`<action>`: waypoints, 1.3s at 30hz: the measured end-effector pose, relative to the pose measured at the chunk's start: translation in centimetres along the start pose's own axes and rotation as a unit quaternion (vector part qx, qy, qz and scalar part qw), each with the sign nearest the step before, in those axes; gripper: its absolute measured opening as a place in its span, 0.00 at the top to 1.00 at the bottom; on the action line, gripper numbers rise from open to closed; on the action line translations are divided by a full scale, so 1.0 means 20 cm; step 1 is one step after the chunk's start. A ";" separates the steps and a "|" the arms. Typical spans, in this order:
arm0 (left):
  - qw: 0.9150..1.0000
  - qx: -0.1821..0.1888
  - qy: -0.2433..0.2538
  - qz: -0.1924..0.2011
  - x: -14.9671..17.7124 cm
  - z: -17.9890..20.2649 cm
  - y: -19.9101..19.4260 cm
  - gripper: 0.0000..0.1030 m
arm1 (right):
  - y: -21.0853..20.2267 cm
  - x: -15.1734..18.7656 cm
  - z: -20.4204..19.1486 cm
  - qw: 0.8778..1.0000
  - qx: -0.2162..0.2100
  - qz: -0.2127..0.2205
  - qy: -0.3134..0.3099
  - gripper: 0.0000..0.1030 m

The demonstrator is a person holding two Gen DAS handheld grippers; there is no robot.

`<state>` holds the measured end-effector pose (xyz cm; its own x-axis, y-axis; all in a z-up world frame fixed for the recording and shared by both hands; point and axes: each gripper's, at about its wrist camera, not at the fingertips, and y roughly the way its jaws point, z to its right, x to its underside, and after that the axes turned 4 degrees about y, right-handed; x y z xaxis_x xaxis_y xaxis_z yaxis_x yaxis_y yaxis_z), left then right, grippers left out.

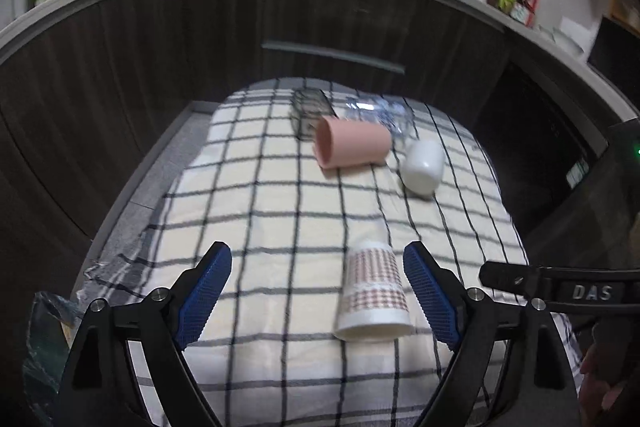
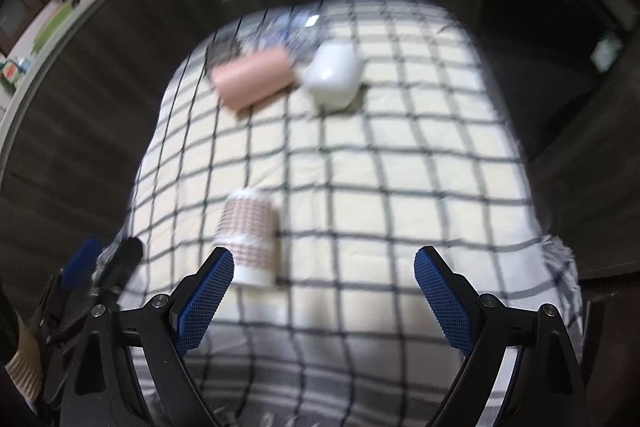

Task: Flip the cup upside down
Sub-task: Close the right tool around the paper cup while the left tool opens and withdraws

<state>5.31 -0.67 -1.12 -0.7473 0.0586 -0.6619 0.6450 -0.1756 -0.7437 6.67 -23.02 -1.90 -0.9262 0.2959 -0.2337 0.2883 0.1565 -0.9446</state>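
Observation:
A white paper cup with a red checked band (image 1: 374,295) stands upside down, wide rim on the checked cloth (image 1: 260,195), between my left gripper's blue pads and close to the right pad. My left gripper (image 1: 318,291) is open and empty. The same cup (image 2: 249,239) shows in the right wrist view, just beyond the left pad of my right gripper (image 2: 324,293), which is open and empty. A pink cup (image 1: 352,143) lies on its side at the far end, mouth to the left. A white cup (image 1: 423,165) sits beside it, base up.
A clear glass (image 1: 310,111) and crumpled clear plastic (image 1: 376,113) lie behind the pink cup. Dark cabinet fronts (image 1: 160,47) ring the table, with a cluttered counter above. The right gripper's body (image 1: 560,289) shows at the left view's right edge. The right view is motion-blurred.

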 end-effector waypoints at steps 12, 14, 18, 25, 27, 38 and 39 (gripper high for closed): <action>0.996 -0.043 -0.067 0.028 -0.12 -0.40 0.00 0.11 | 0.28 -0.19 -0.50 0.985 0.062 -0.136 -0.090 0.11; 0.996 -0.051 -0.072 0.023 -0.13 -0.46 0.05 0.10 | 0.35 -0.21 -0.52 0.982 0.068 -0.157 -0.079 0.11; 0.995 -0.066 -0.069 0.002 -0.16 -0.54 0.18 0.10 | 0.48 -0.23 -0.51 0.976 0.081 -0.196 -0.044 0.11; 0.995 -0.066 -0.056 -0.040 -0.13 -0.56 0.37 0.10 | 0.64 -0.26 -0.48 0.968 0.107 -0.227 -0.024 0.13; 0.995 -0.066 -0.053 -0.049 -0.12 -0.56 0.42 0.10 | 0.68 -0.26 -0.48 0.965 0.113 -0.233 -0.023 0.16; 0.994 -0.063 -0.053 -0.068 -0.09 -0.57 0.48 0.10 | 0.76 -0.23 -0.46 0.963 0.104 -0.247 -0.027 0.44; 0.995 -0.062 -0.051 -0.066 -0.09 -0.56 0.48 0.10 | 0.74 -0.24 -0.46 0.965 0.102 -0.240 -0.030 0.44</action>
<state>14.56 8.52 -8.05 -0.8355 -0.0275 -0.5488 0.5495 -0.0490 -0.8341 17.60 -13.43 -12.64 -0.9550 0.1800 0.2356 -0.2261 0.0719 -0.9714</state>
